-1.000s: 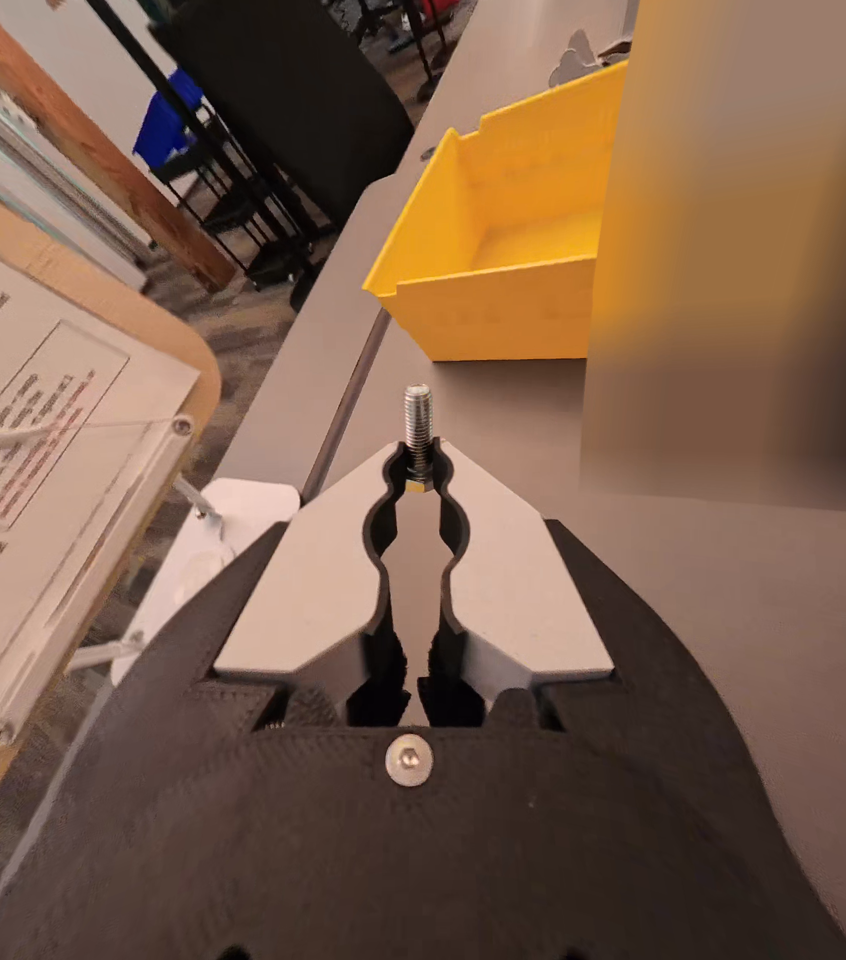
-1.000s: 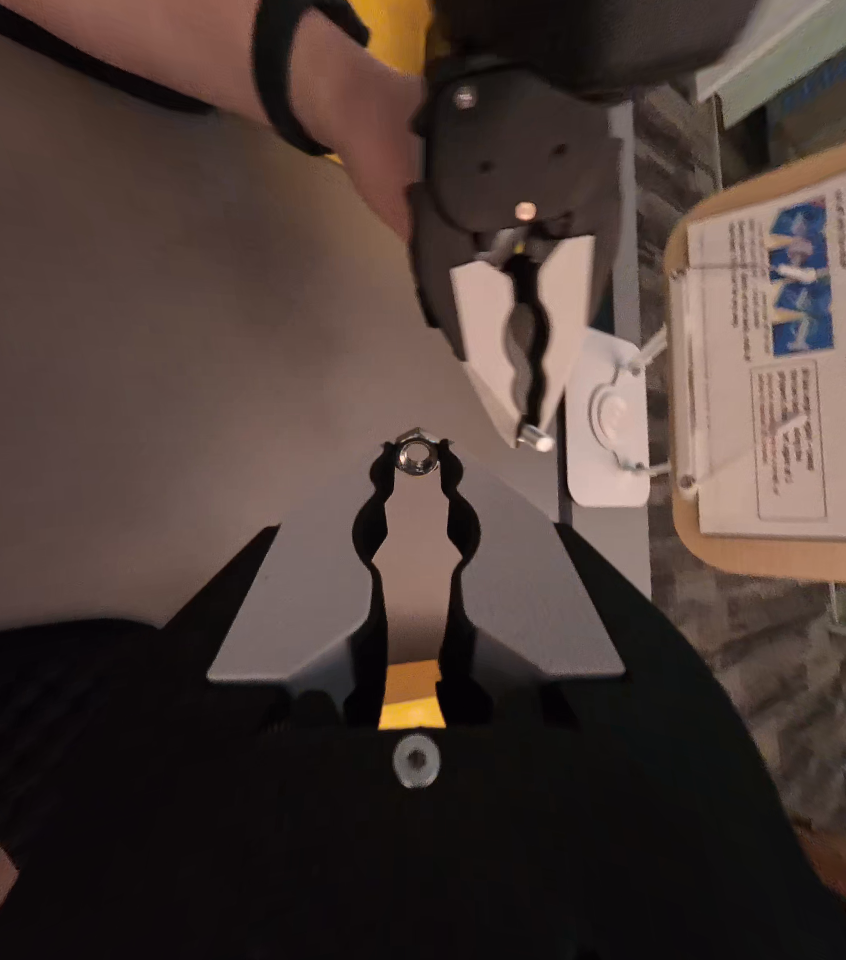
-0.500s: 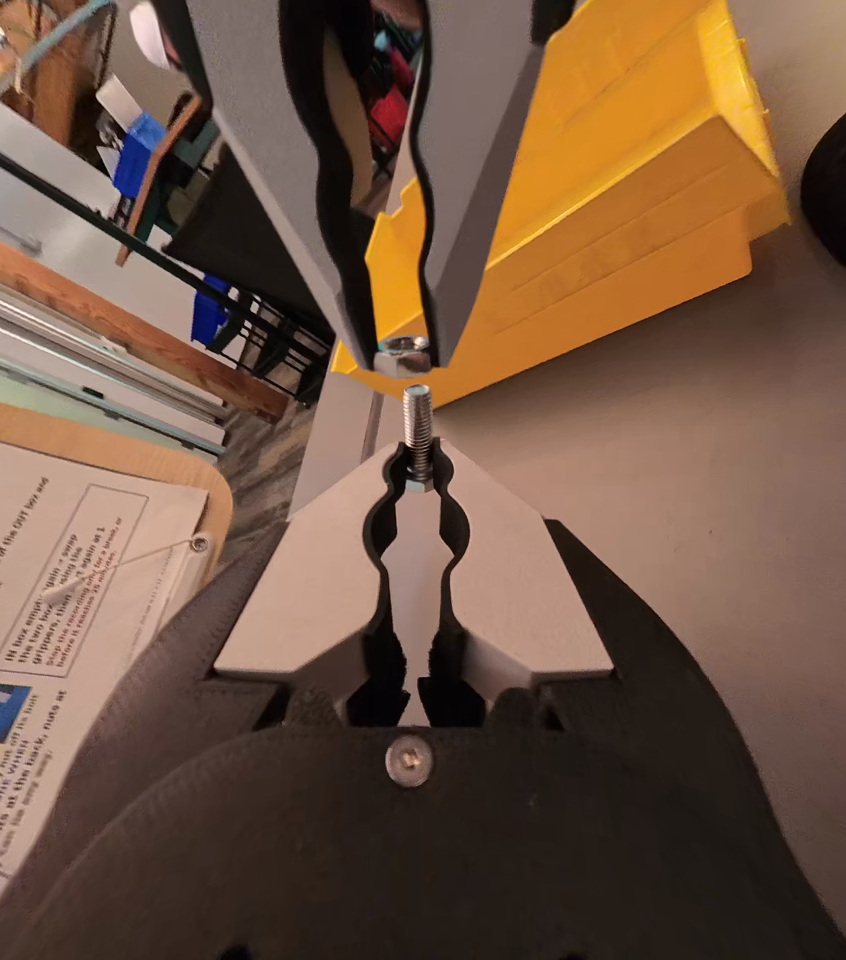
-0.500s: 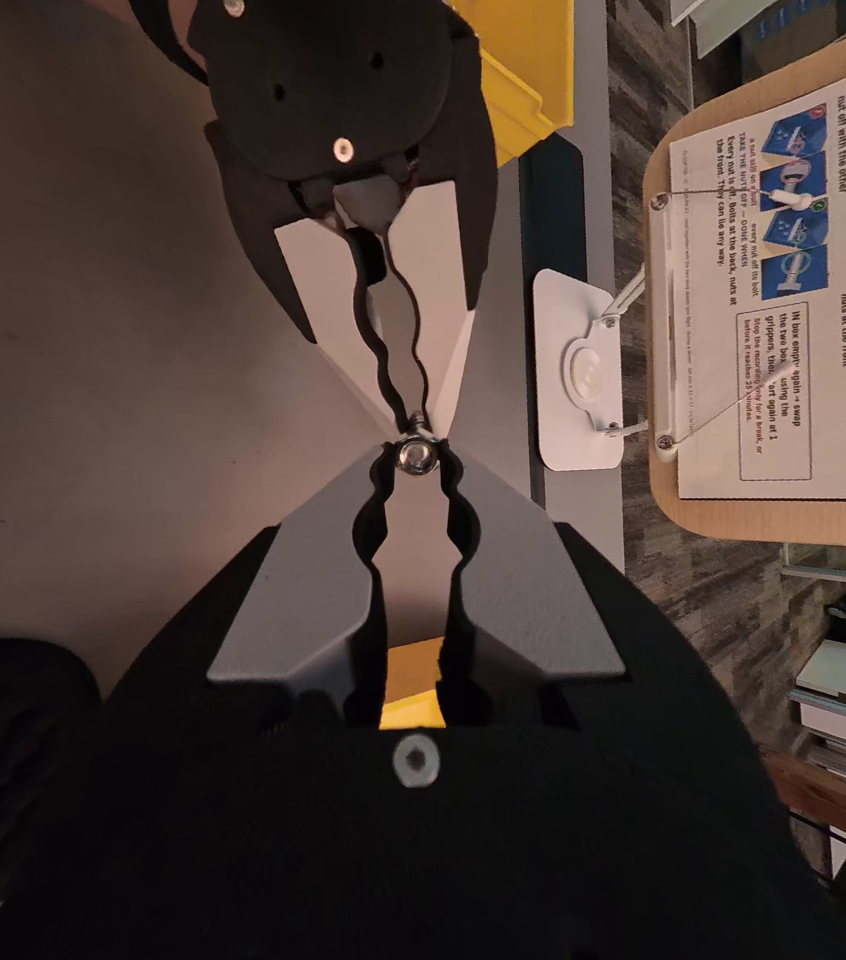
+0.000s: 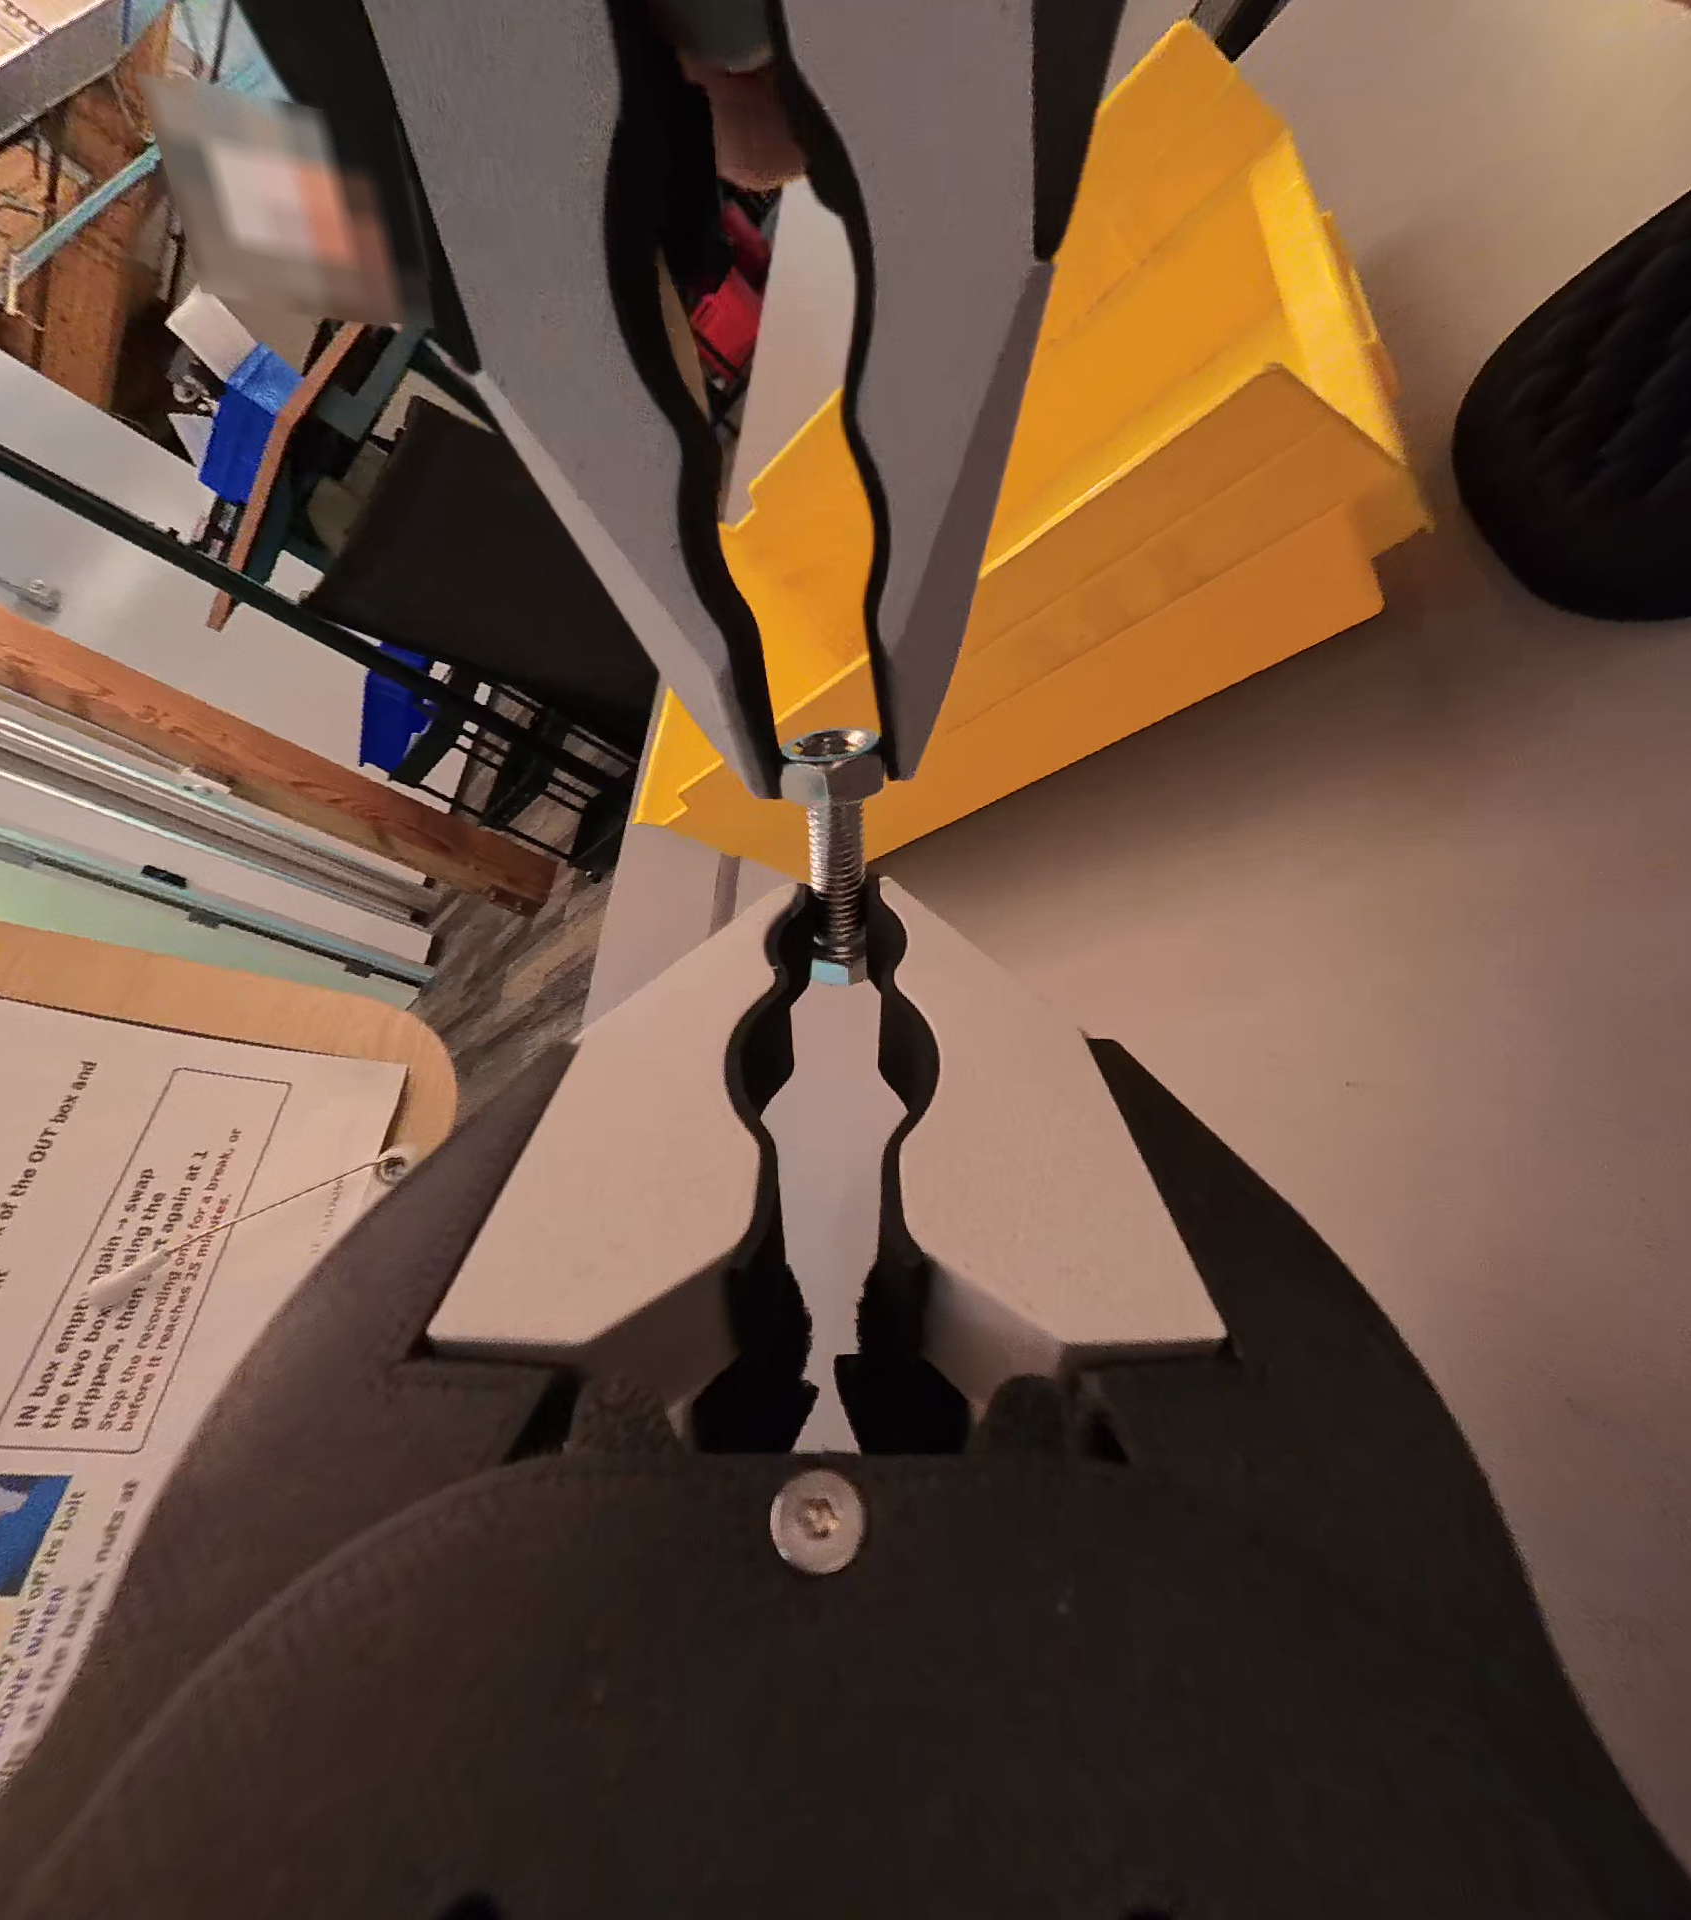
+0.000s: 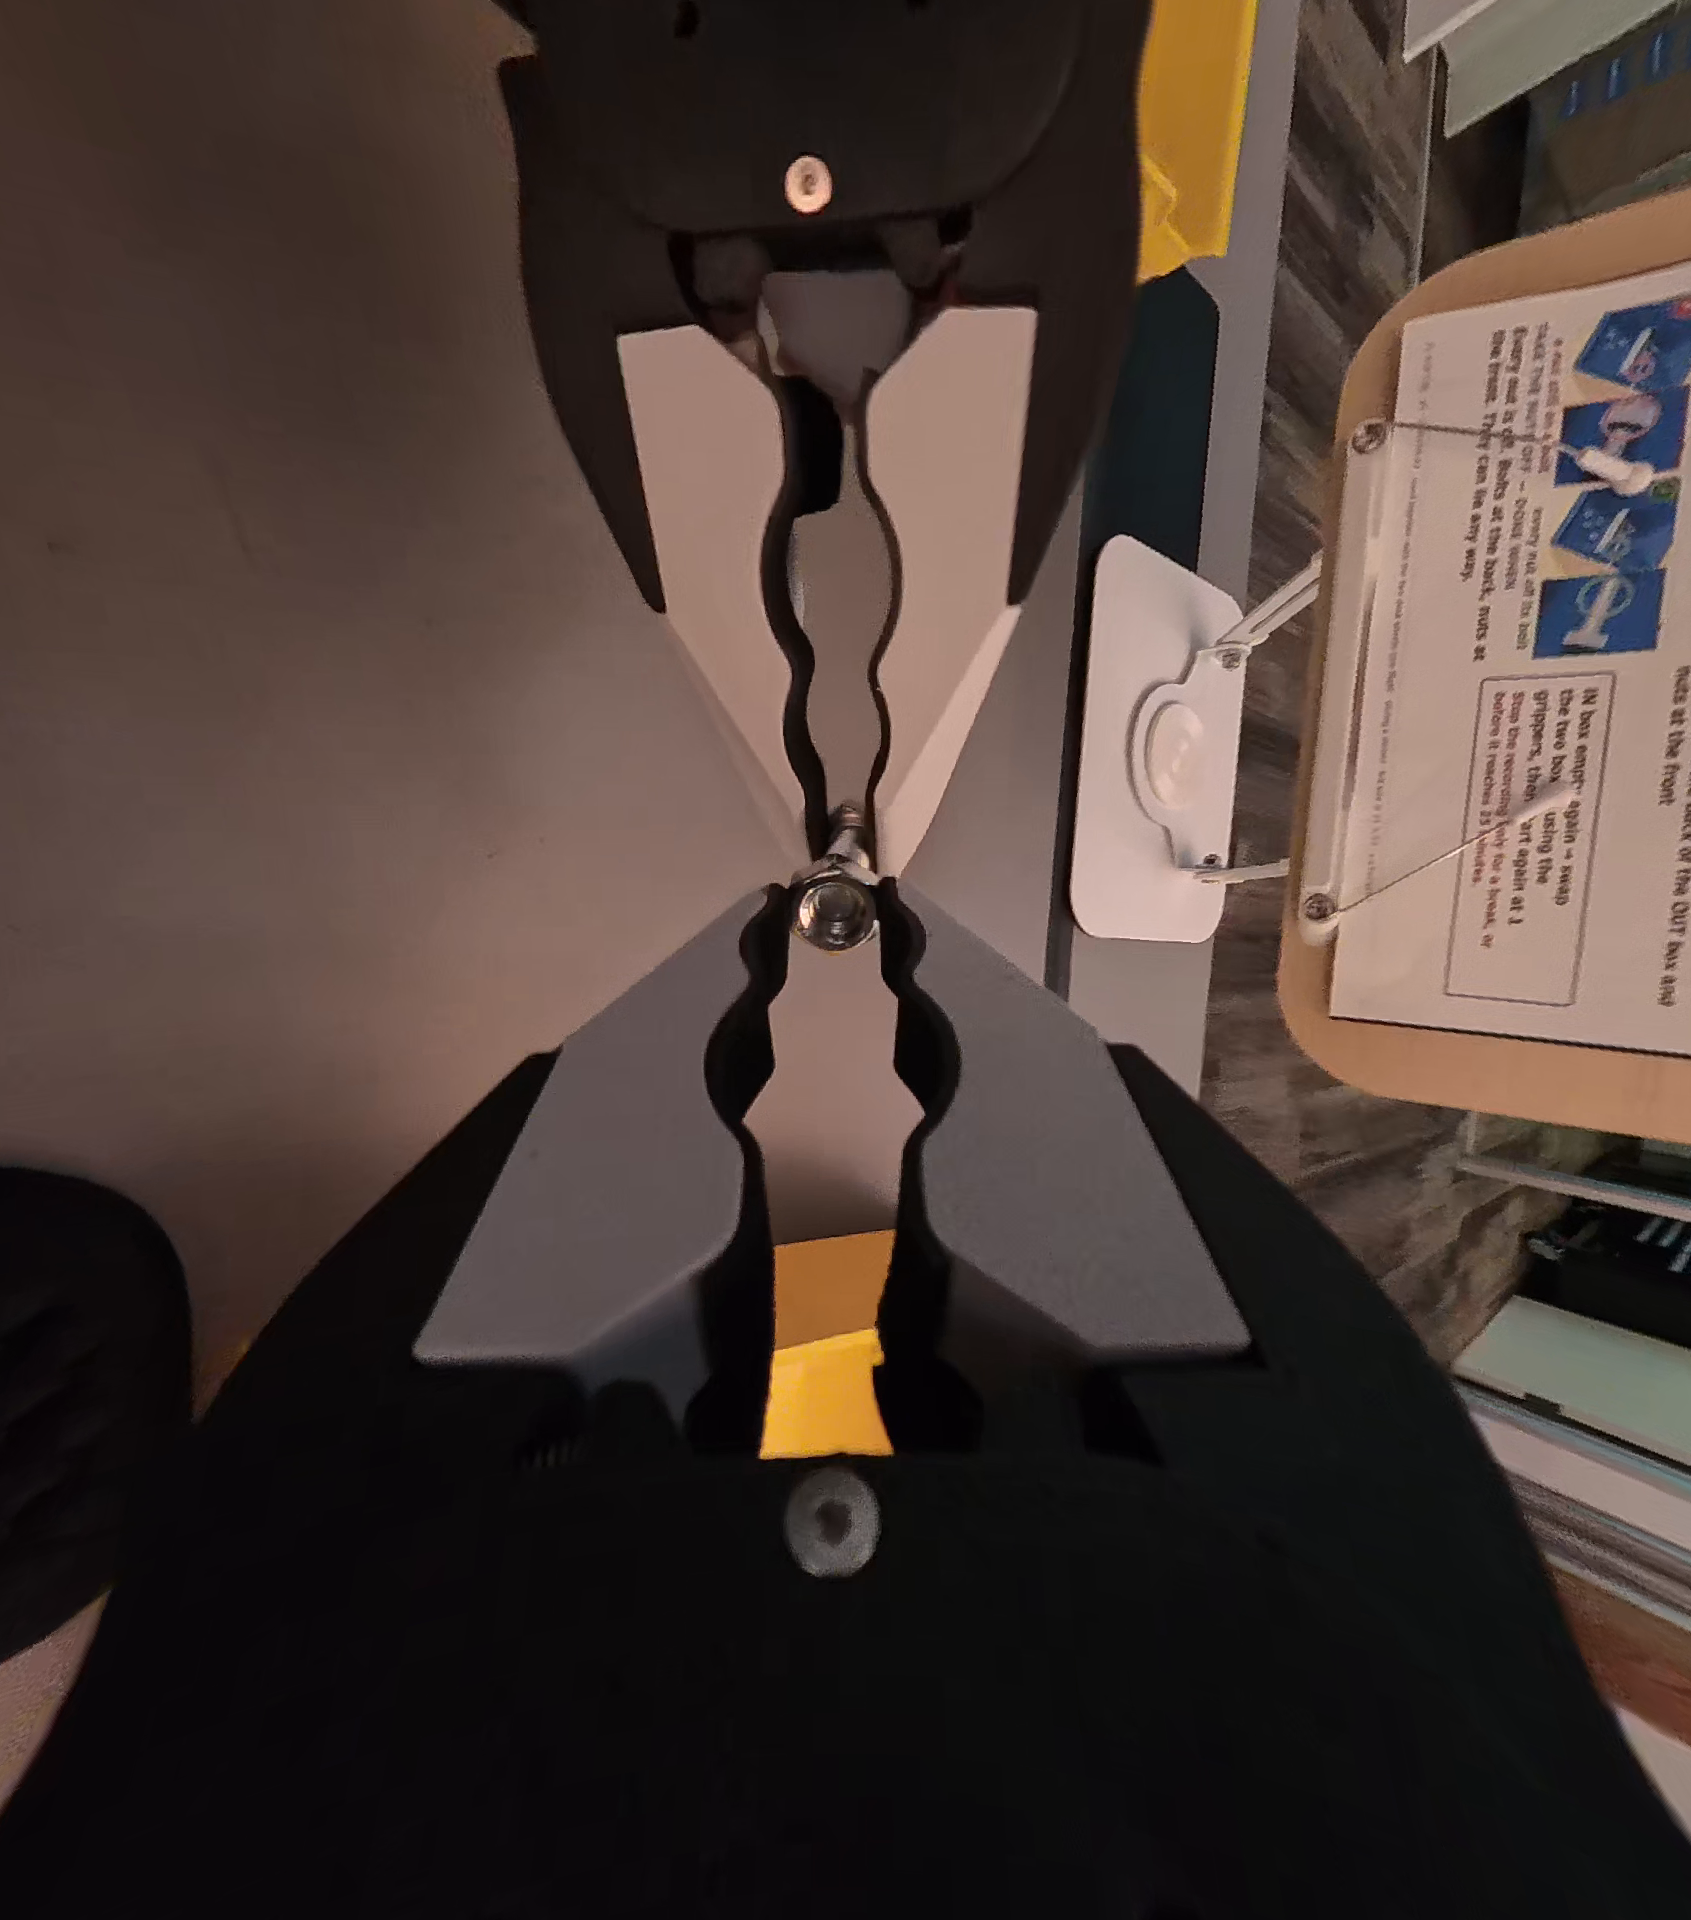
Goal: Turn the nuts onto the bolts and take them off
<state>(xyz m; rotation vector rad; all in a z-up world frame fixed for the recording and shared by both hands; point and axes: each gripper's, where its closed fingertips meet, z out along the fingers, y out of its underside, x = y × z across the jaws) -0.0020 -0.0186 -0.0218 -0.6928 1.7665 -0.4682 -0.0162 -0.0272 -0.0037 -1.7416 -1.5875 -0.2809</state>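
Gripping the bolt (image 5: pixel 836 883) near its head, your left gripper (image 5: pixel 836 940) has its jaws drawn narrow around the shank, the threaded end pointing away from the camera. Your right gripper (image 5: pixel 830 769) meets it tip to tip and is clamped on the nut (image 5: pixel 828 764), which sits on the end of the thread. In the right wrist view the nut (image 6: pixel 830 914) shows face-on between that gripper's fingertips, its bore in line with the bolt (image 6: pixel 846 831) behind.

Both tools hang above a plain grey table (image 5: pixel 1392 1039). A yellow bin (image 5: pixel 1184 582) lies on it beyond the grippers, and a black padded object (image 5: pixel 1651 447) rests at the right edge of the left wrist view. Past the table edge you have a wooden board (image 6: pixel 1423 1060) carrying a printed instruction sheet (image 6: pixel 1599 727), held by a white stand (image 6: pixel 1153 748). Farther back, the room shows patterned carpet (image 5: pixel 508 997), a timber beam (image 5: pixel 197 727), black metal racking (image 5: pixel 529 727) and blue bins (image 5: pixel 394 707).
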